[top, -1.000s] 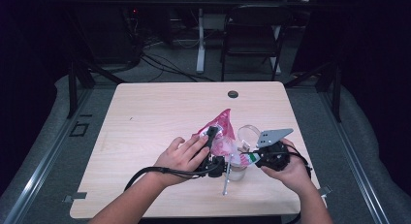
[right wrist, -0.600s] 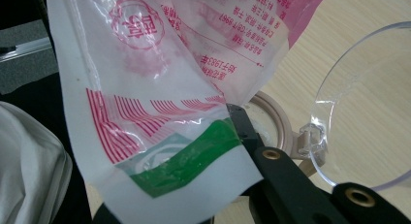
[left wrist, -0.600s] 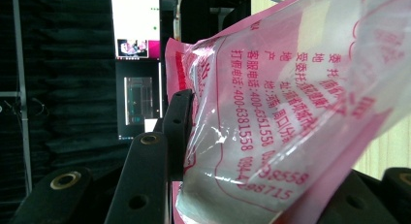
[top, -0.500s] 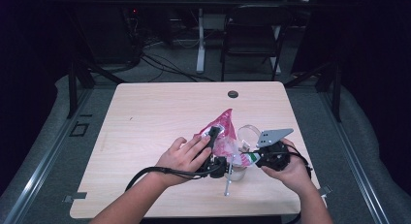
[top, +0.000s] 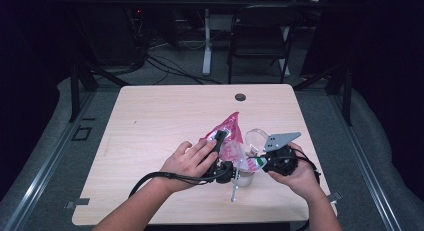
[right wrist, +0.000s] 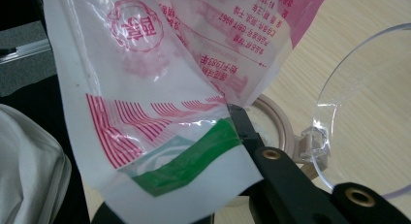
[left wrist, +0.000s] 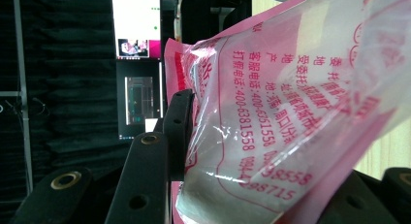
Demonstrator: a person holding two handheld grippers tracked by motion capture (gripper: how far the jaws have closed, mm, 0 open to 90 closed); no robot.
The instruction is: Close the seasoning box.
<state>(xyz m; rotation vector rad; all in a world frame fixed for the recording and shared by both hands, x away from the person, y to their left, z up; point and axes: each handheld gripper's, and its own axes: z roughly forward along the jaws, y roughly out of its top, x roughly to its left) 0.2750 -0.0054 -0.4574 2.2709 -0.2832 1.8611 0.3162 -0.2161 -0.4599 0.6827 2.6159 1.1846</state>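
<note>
A pink and clear plastic bag (top: 229,135) with red print is held up over the table's front right part. My left gripper (top: 220,141) is shut on the bag's body (left wrist: 291,112); one black finger (left wrist: 179,127) presses its side. My right gripper (top: 256,163) is shut on the bag's lower corner (right wrist: 160,103), where a green stripe shows beside its fingertip (right wrist: 245,124). Just below the bag stands a clear jar (top: 245,179), its rim (right wrist: 278,120) visible, with its hinged clear lid (right wrist: 368,112) swung open.
A thin metal rod (top: 234,190) lies near the table's front edge (top: 200,222). A black grommet (top: 240,97) sits at the far middle of the table. A dark chair (top: 260,41) stands beyond the table. White cloth (right wrist: 29,161) lies close at the right gripper view's left.
</note>
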